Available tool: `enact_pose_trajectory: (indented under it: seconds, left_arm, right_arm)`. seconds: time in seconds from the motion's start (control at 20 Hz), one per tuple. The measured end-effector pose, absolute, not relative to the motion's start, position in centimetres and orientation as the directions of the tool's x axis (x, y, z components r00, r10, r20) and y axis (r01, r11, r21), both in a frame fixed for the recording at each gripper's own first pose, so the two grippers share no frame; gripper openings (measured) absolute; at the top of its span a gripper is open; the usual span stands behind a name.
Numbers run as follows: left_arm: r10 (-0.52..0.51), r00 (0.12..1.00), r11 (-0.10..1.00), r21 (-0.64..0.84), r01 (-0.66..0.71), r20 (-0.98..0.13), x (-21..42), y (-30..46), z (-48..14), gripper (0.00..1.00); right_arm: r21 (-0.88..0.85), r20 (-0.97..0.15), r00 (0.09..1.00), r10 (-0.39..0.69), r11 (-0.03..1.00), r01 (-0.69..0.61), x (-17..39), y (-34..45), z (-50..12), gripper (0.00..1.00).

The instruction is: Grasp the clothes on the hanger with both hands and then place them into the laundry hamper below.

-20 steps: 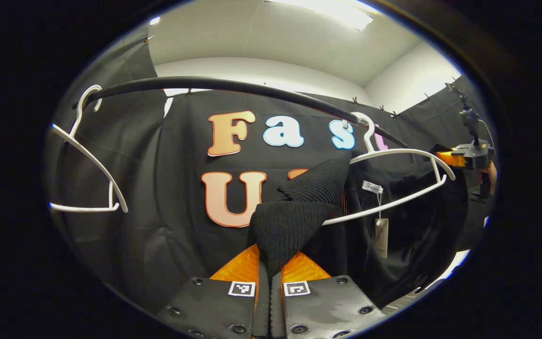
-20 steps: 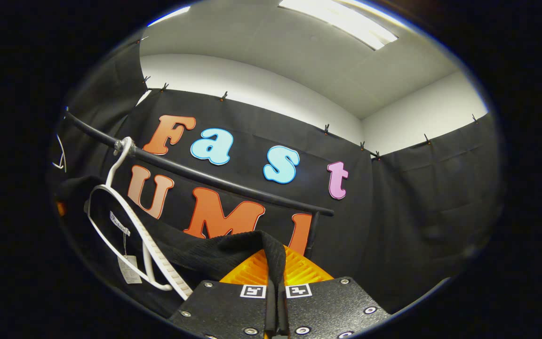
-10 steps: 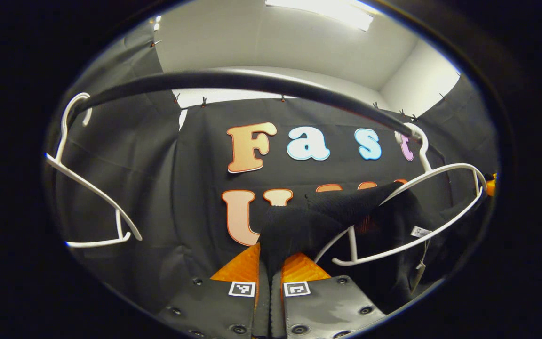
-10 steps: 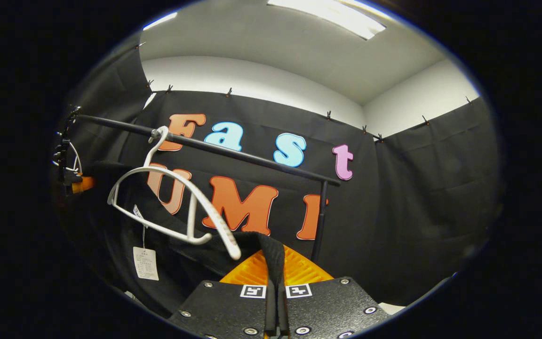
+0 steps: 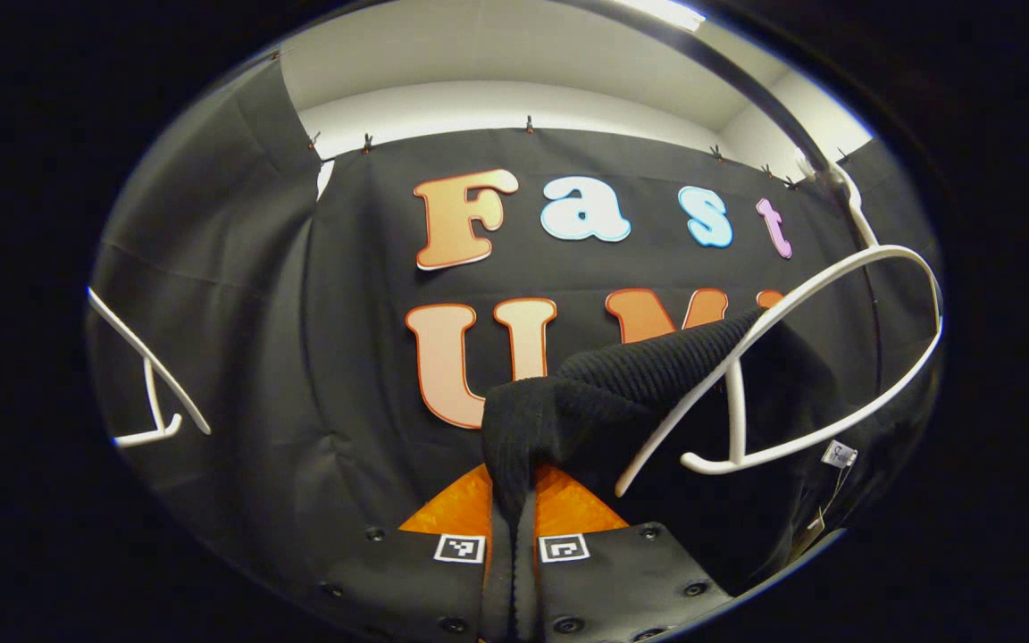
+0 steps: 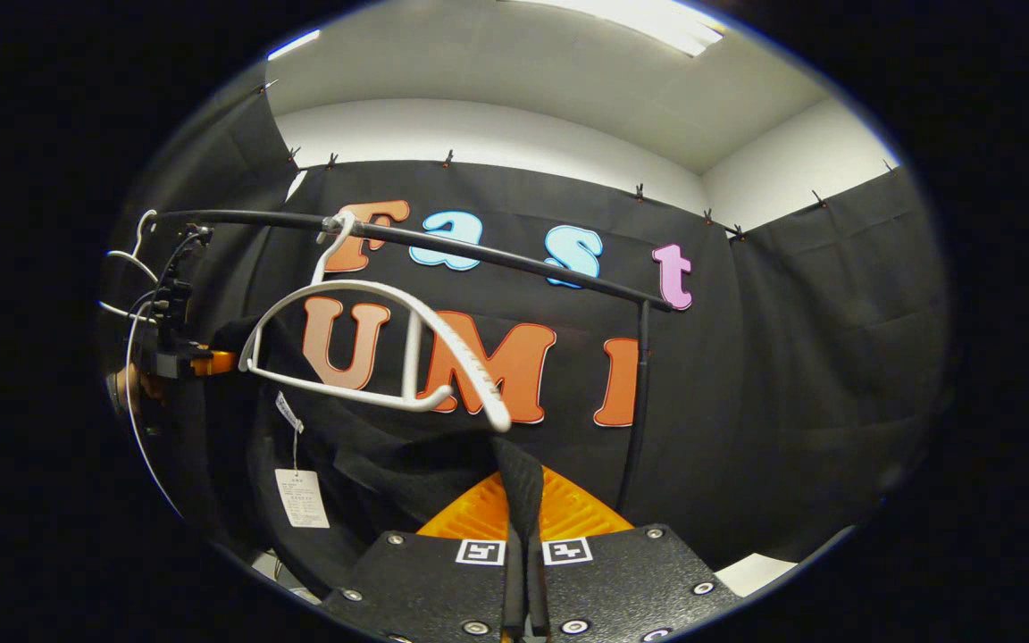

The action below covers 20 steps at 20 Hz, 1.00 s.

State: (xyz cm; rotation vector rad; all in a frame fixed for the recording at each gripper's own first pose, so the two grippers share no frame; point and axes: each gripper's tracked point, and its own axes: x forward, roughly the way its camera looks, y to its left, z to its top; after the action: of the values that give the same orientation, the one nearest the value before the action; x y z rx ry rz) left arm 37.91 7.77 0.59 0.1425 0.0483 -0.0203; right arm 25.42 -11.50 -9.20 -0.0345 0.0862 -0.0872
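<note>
My left gripper (image 5: 514, 500) is pinched shut on a fold of the black ribbed knit garment (image 5: 604, 402), and my right gripper (image 6: 523, 518) is clamped the same way on its other shoulder, a thin ridge of cloth standing up between the closed fingers. The garment (image 6: 389, 455) hangs between my two hands, below the white plastic hanger (image 6: 372, 344) and already largely off it: in the right gripper view the hanger's ridged arm sits bare just above my fingers, while in the left gripper view the knit drapes up over the near arm of the hanger (image 5: 800, 357) to my right.

So the relation that matters is this: the cloth's long axis runs hand to hand, roughly along the black rail (image 6: 443, 246) the hanger hooks over, and the hanger lies above and between my grips. My left hand's side looks the one most tangled with it (judging by the fabric lying over that arm). I'd expect the next move to be pulling down and clear, then lowering toward the hamper, which I cannot see from here.

The knit is soft, thick and ribbed; it should sag and stretch rather than slide stiffly. The hanger is hard, smooth, curved plastic with a notched arm that could snag. A paper tag (image 6: 302, 497) dangles on a string from the garment. A second white hanger (image 5: 148, 393) hangs bare to my left.
</note>
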Motion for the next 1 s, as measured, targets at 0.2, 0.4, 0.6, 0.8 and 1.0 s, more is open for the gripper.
enact_pose_trajectory:
  seconds: [0.2,0.4,0.6,0.8,1.0]
  left_arm:
    - [0.014,0.992,0.993,0.116,0.001,-0.127,38.6,9.4,-2.3,0.08]
    - [0.034,0.985,0.989,0.145,-0.009,-0.168,35.6,11.1,-5.1,0.08]
    - [0.027,0.979,0.985,0.175,0.009,-0.202,32.1,11.0,-7.5,0.08]
    - [0.012,0.971,0.98,0.197,0.036,-0.238,28.7,10.3,-9.8,0.08]
    - [0.017,0.957,0.982,0.185,0.038,-0.288,26.6,9.6,-13.9,0.08]
  right_arm:
    - [-0.041,-0.09,0.995,-0.045,0.998,0.042,25.2,-9.1,-9.9,0.01]
    - [-0.076,-0.111,0.994,0.0,0.997,-0.008,24.6,-6.2,-11.4,0.01]
    - [-0.05,-0.142,0.988,0.052,0.997,-0.06,24.2,-2.9,-13.2,0.01]
    - [0.015,-0.191,0.976,0.102,0.995,-0.101,23.7,0.7,-15.9,0.01]
    - [0.073,-0.235,0.961,0.149,0.988,-0.136,22.7,4.5,-19.0,0.01]
